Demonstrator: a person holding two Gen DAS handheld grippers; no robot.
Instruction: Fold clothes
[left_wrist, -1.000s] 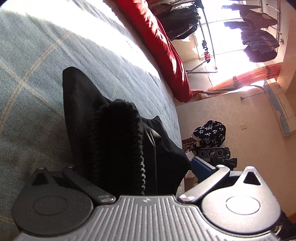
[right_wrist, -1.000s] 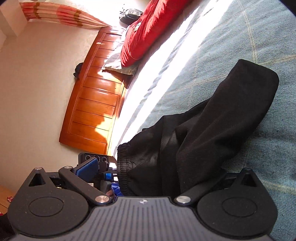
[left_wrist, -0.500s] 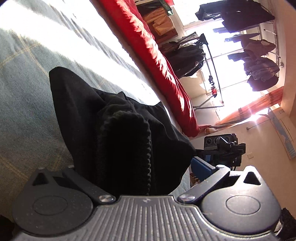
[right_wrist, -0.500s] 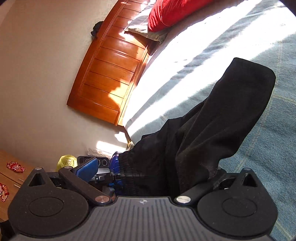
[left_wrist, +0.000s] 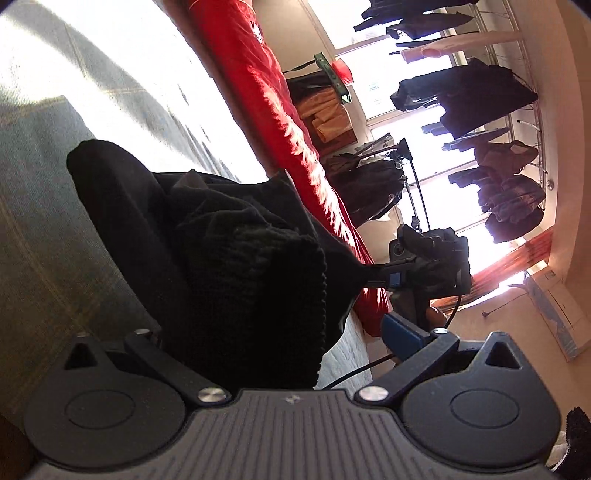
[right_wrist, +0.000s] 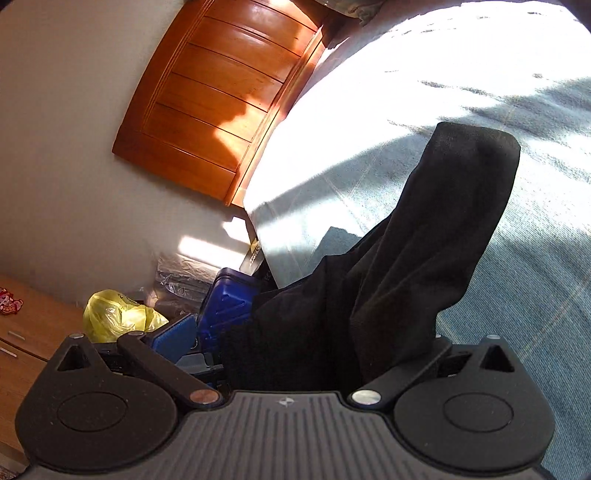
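Red quilt (left_wrist: 280, 122), hanging coats (left_wrist: 469, 96), wooden headboard (right_wrist: 221, 99), yellow bag (right_wrist: 114, 317)

Both wrist cameras sit close behind bunched black trousers (left_wrist: 229, 258) (right_wrist: 417, 266), looking along the blue bedspread (left_wrist: 40, 221) (right_wrist: 535, 258) from opposite sides.

**Both grippers clamped and raised**

We are holding our left gripper (left_wrist: 258, 332) with its two fingers spread around a thick bunch of black garment (left_wrist: 229, 266), the cloth filling the gap between them. We are tilting this wrist steeply sideways. We are gripping the same garment in our right gripper (right_wrist: 295, 354), which is also showing in the left wrist view, pinching a corner tight.
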